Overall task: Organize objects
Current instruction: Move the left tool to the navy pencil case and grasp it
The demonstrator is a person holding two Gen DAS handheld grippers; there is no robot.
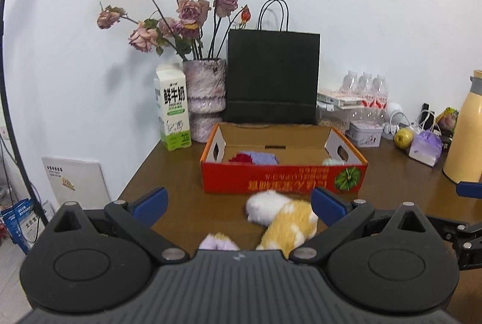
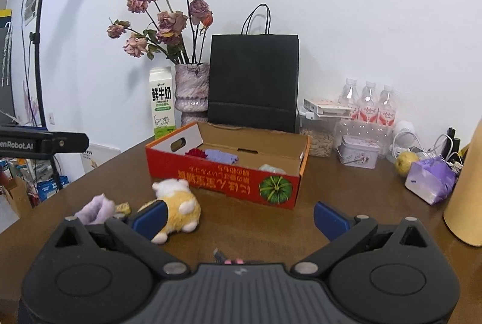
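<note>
Left wrist: both tongs (image 1: 239,203) (image 2: 241,217) gape; two plush toys (image 1: 283,218), perhaps three bottles (image 1: 366,89).

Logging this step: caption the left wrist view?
Open left gripper faces a yellow-and-white plush toy lying on the table before the red cardboard box.

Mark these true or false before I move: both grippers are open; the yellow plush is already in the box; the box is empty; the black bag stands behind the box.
1. Both grippers are open. True: the left gripper and right gripper hold nothing.
2. The yellow plush is in the red box. False: it lies on the table in front of the box.
3. The box is empty. False: a red item and a purple cloth lie inside.
4. The black bag stands behind the box. True.
</note>
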